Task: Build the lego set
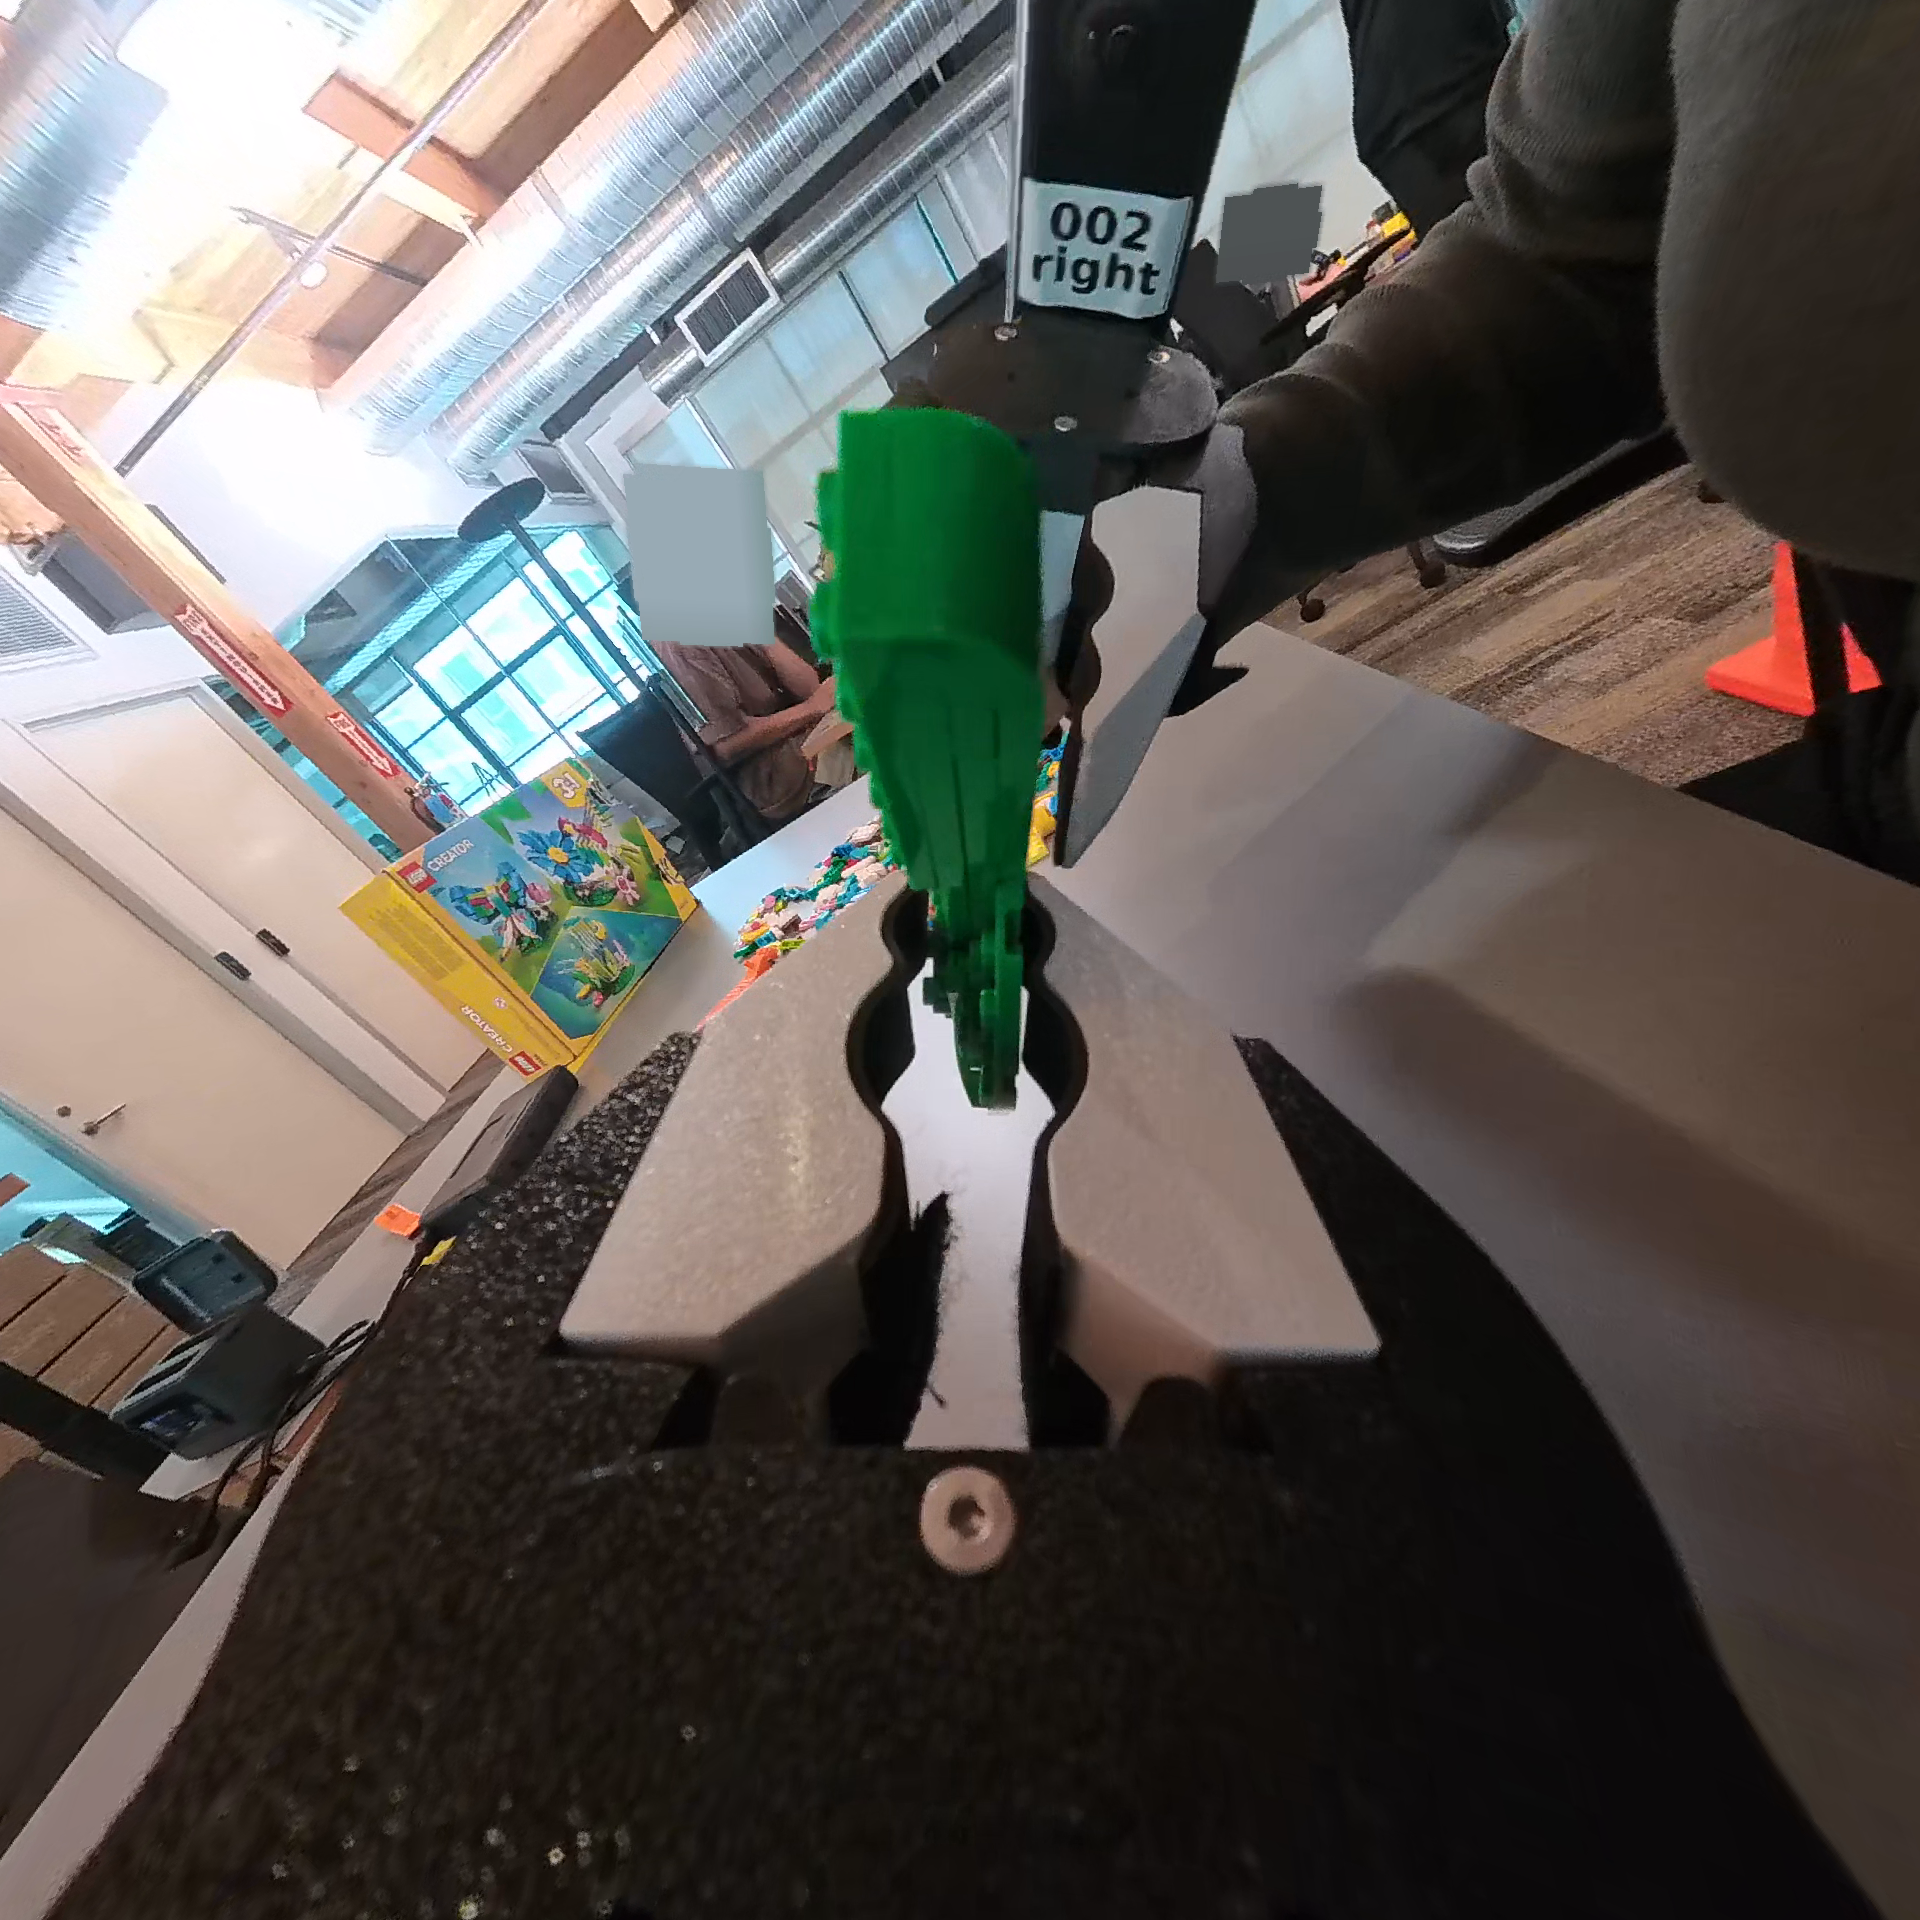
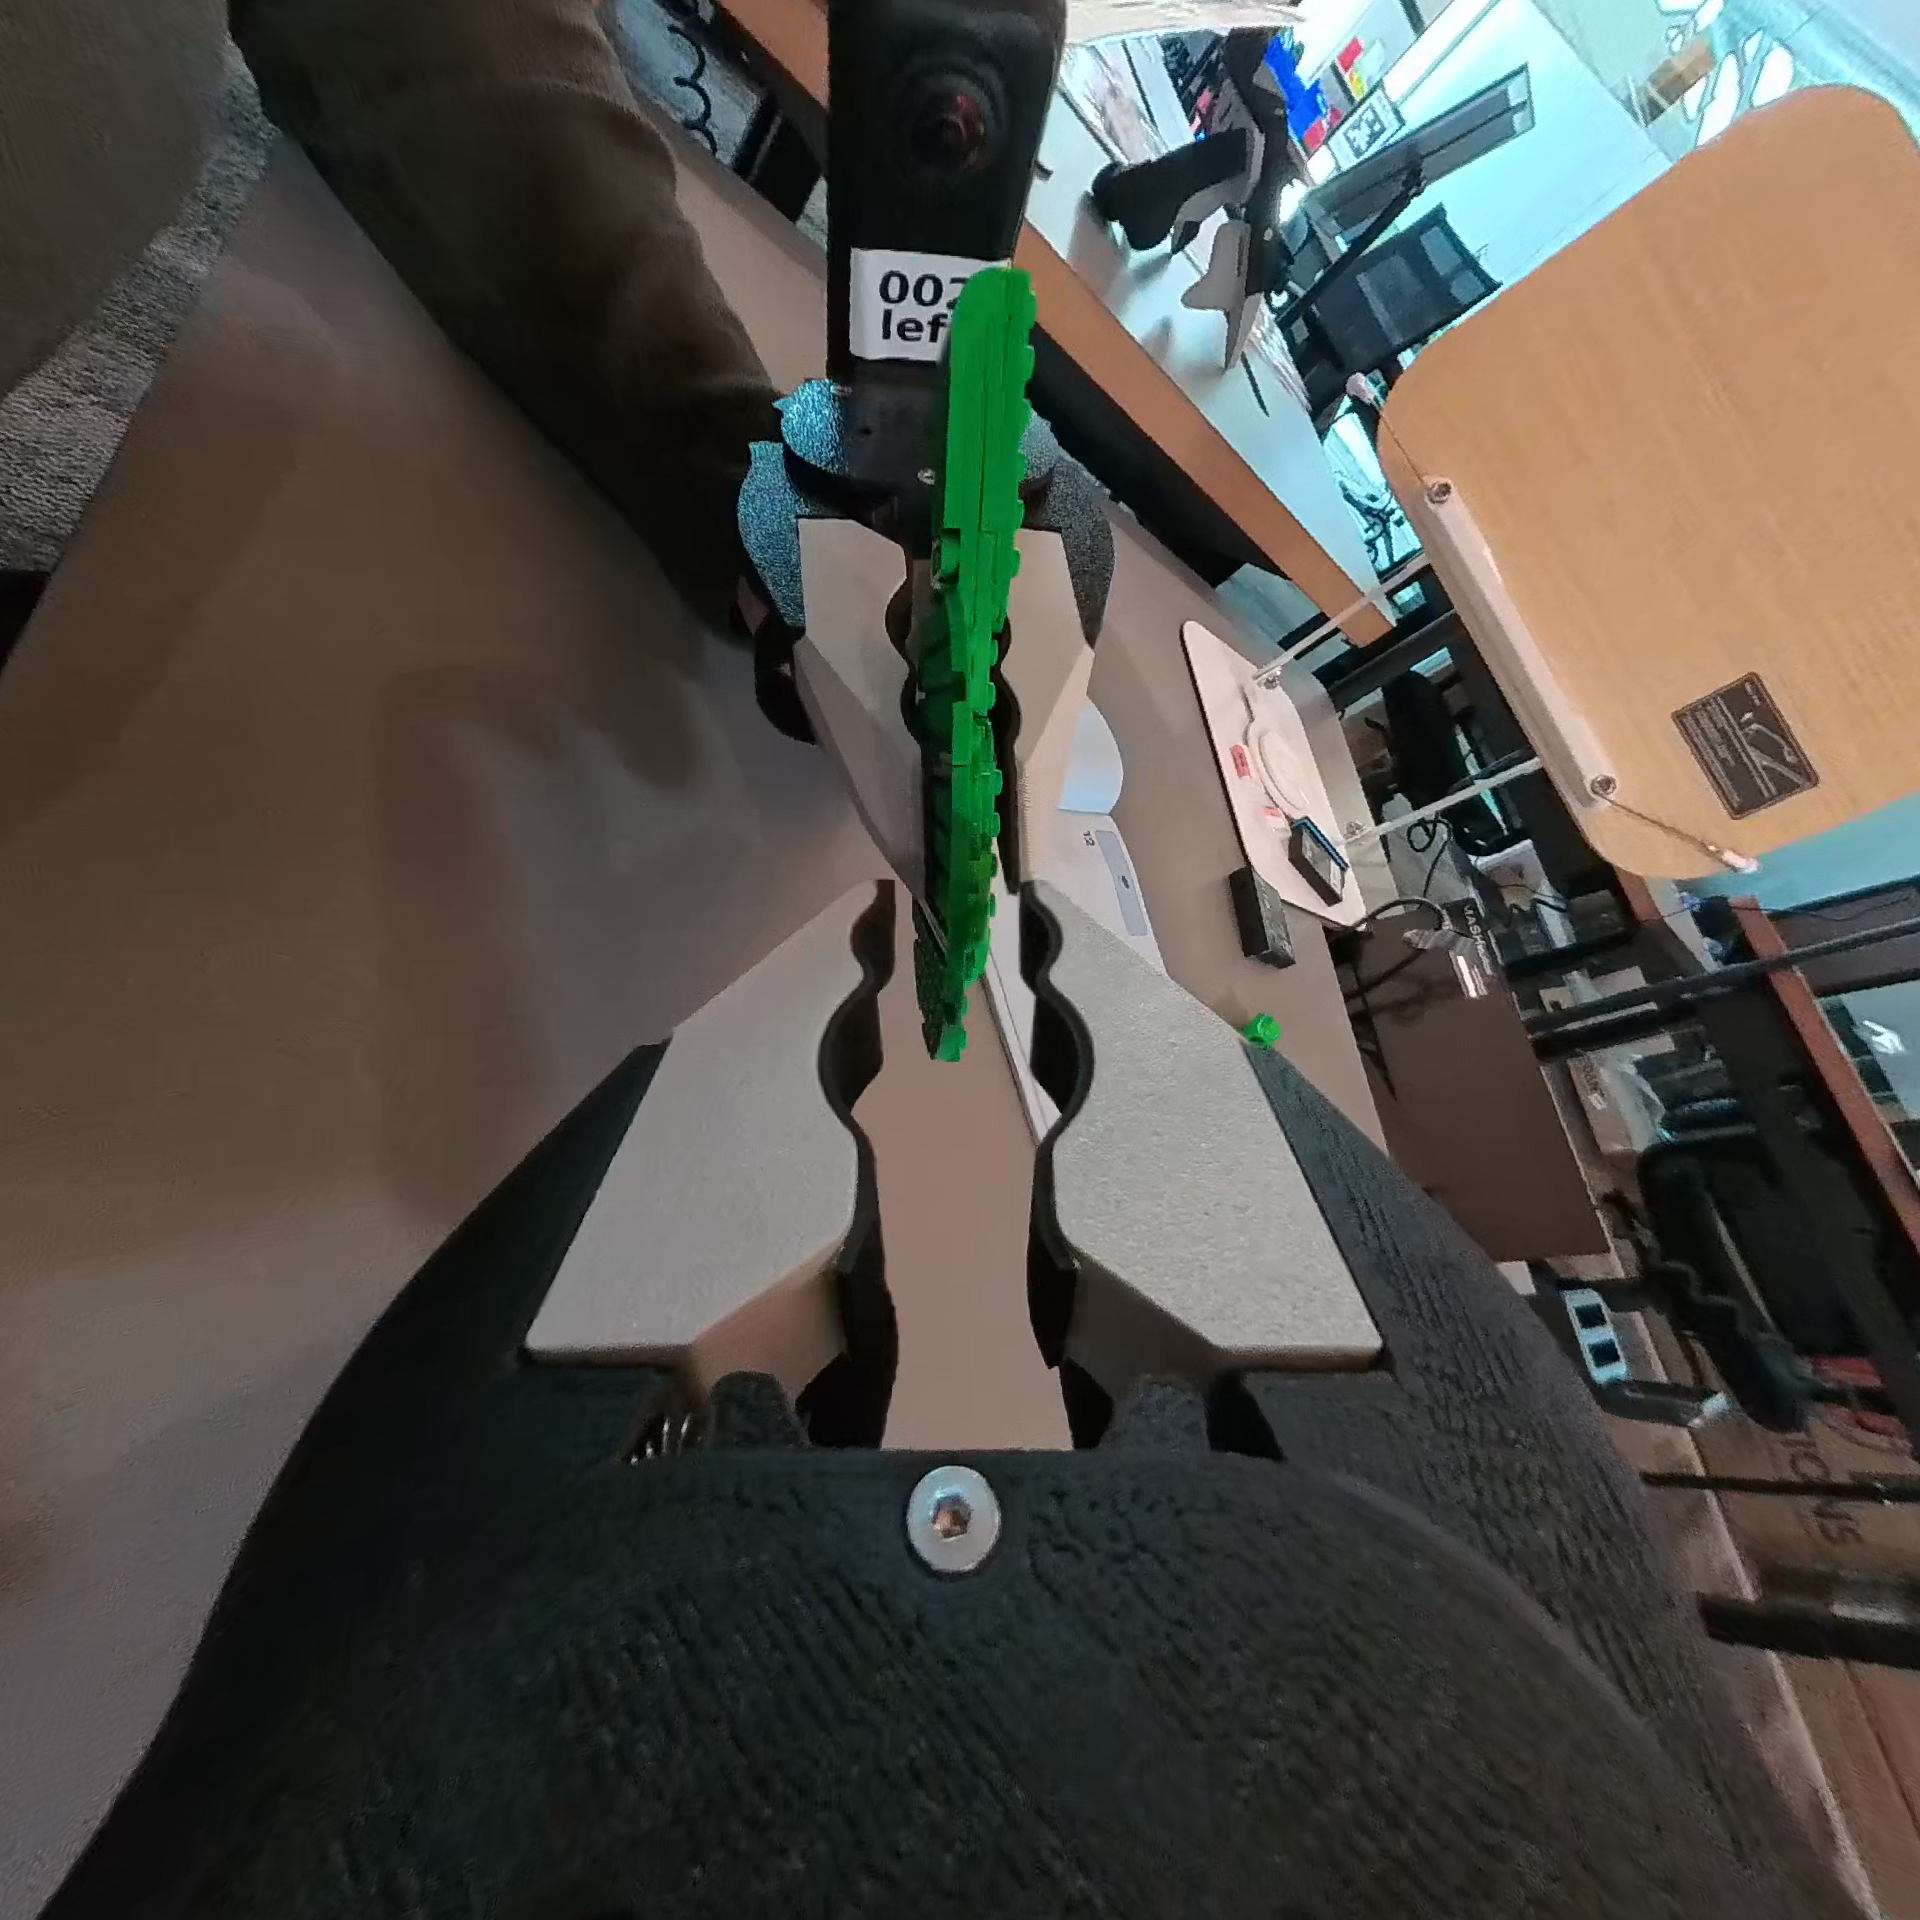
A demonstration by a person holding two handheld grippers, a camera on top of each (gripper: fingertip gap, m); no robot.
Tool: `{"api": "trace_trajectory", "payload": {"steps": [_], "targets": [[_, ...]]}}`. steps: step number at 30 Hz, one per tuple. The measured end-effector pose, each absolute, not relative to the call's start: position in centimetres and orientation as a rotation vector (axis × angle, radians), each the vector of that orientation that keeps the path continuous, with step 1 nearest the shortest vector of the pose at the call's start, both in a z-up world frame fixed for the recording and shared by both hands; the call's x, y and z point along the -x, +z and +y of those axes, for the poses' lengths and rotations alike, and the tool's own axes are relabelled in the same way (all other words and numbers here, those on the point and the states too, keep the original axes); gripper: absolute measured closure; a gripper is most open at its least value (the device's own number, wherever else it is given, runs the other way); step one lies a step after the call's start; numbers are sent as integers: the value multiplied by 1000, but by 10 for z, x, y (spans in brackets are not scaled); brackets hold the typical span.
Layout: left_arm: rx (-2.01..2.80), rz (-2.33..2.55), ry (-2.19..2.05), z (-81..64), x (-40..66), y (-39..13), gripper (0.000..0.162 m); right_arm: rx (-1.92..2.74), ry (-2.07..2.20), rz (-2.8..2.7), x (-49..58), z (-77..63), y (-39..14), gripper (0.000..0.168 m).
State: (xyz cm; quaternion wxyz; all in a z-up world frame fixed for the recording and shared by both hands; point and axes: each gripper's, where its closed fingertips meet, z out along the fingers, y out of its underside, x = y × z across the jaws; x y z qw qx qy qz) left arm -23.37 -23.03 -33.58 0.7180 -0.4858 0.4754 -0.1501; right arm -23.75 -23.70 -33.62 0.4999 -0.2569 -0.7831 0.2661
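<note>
A long green lego assembly [image 1: 940, 644] hangs in the air between my two grippers, which face each other above the table. My left gripper [image 1: 971, 909] is shut on its narrow end, with the fingertips against its edges. In the right wrist view the assembly [image 2: 971, 582] shows edge-on, and the left gripper's fingers [image 2: 842, 644] flank it. My right gripper [image 2: 956, 899] is open, its tips apart on either side of the assembly's near end without touching it. In the left wrist view one right finger [image 1: 1132, 675] shows; the other is hidden behind the assembly.
A yellow lego box [image 1: 520, 935] and a pile of loose coloured bricks [image 1: 821, 904] lie on the far part of the grey table [image 1: 1558, 987]. A small green brick [image 2: 1260, 1029] lies on the table. An orange cone [image 1: 1787, 644] stands on the floor. A seated person [image 1: 748, 717] is behind. My two grippers' fingertips are within a few centimetres of each other.
</note>
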Motion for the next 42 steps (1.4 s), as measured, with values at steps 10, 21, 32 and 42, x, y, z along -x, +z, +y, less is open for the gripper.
{"api": "trace_trajectory", "payload": {"steps": [10, 21, 32, 42], "targets": [[1074, 1068, -327, -232, 232, -338, 149, 591, 630, -1907, 239, -240, -335, 162], [1064, 1056, -155, -223, 237, -338, 149, 557, 654, -1791, 234, -230, -326, 120], [991, 1146, 240, -212, 239, -348, 149, 827, 608, -829, 217, -75, -277, 123], [963, 1232, 348, -213, 233, -358, 149, 930, 612, -785, 241, -27, -297, 125]]}}
